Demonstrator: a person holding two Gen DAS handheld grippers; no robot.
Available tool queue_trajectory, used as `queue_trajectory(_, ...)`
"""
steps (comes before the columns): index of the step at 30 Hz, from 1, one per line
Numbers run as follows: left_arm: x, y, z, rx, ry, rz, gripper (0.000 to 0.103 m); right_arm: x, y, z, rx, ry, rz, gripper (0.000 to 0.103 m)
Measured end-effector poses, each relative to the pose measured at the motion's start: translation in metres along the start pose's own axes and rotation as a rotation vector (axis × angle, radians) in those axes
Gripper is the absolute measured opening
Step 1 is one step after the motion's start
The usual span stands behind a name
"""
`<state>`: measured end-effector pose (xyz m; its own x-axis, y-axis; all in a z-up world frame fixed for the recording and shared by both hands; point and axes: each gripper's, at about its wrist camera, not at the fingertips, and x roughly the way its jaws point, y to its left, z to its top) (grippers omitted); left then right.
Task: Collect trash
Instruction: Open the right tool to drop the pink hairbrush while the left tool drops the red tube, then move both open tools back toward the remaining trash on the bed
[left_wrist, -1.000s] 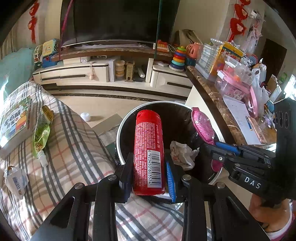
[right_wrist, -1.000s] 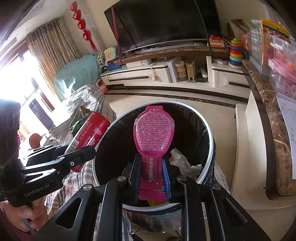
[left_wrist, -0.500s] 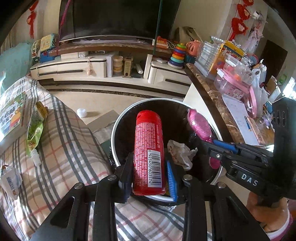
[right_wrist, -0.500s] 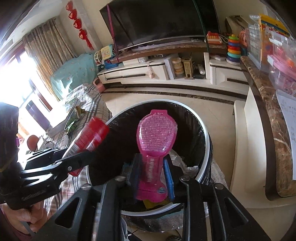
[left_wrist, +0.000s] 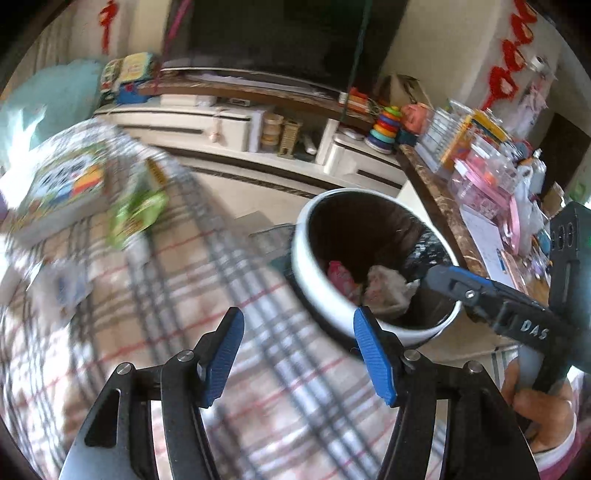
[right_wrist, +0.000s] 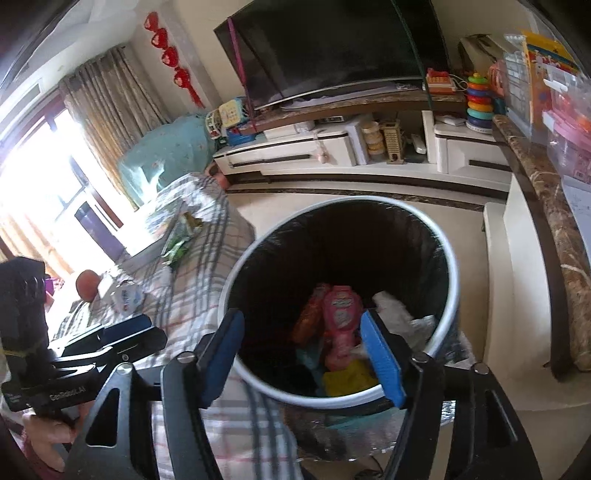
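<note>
Both grippers, left (left_wrist: 298, 347) and right (right_wrist: 302, 349), are seen spread and empty, the round white-rimmed black-lined trash bin (right_wrist: 452, 280) at frame centre holding a pink plastic package (right_wrist: 341, 314).

From our left wrist we look across the plaid blanket (left_wrist: 258, 314); from our right, close down into the bin (right_wrist: 448, 266); both show it.

One white-rimmed trash bin (right_wrist: 452, 280), one pink pouch (right_wrist: 341, 325) inside it, one crumpled tissue (left_wrist: 388, 291), one green packet (left_wrist: 136, 218), two grippers, one television (right_wrist: 325, 51).
</note>
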<state>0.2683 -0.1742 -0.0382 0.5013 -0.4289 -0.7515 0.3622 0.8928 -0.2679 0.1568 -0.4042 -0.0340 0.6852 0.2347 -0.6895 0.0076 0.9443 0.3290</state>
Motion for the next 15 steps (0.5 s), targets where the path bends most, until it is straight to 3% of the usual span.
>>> queue_trajectory(6,-0.039,0.043,-0.030,-0.095,-0.019,0.052,0.063,0.001,0.039,-0.013,-0.034,-0.004,0.065,0.088)
queue_trajectory(15,-0.089,0.104,-0.069,-0.235,-0.039,0.129,0.064,0.016,0.096,-0.032,-0.088,0.033,0.146,0.093)
